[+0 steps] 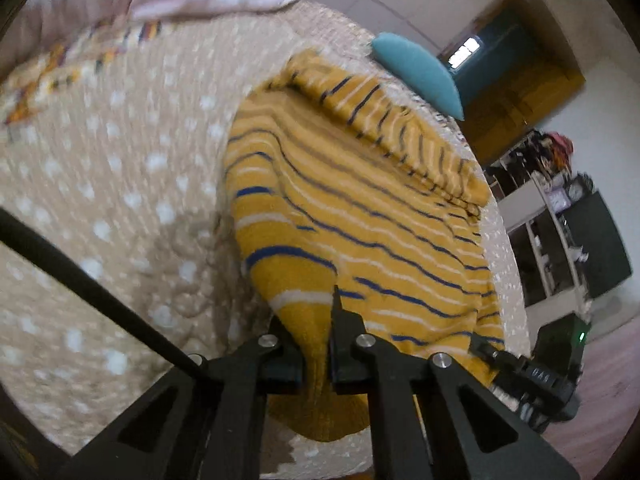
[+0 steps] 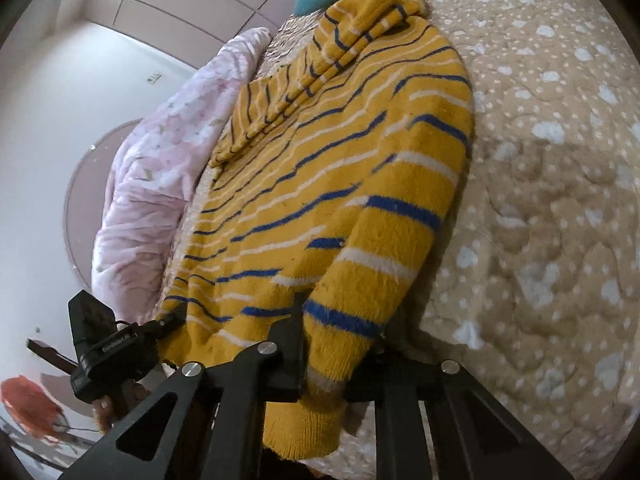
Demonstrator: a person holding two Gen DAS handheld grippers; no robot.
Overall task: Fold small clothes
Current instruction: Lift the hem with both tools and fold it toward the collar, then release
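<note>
A small mustard-yellow sweater [image 1: 360, 216] with blue and white stripes lies on a beige spotted bedspread [image 1: 120, 200]. It also fills the right wrist view [image 2: 328, 184], with one sleeve folded across its far part. My left gripper [image 1: 314, 344] is shut on the sweater's near hem edge. My right gripper [image 2: 340, 352] is shut on the cuff end of the near sleeve [image 2: 360, 280]. The right gripper shows in the left wrist view [image 1: 532, 376] at the sweater's right edge. The left gripper shows in the right wrist view [image 2: 116, 344] at the sweater's left edge.
A pink floral quilt [image 2: 160, 152] is heaped on the bed left of the sweater. A teal pillow [image 1: 420, 72] lies beyond the sweater. The bed's edge is near me; shelves and a dark cabinet [image 1: 592, 240] stand past it.
</note>
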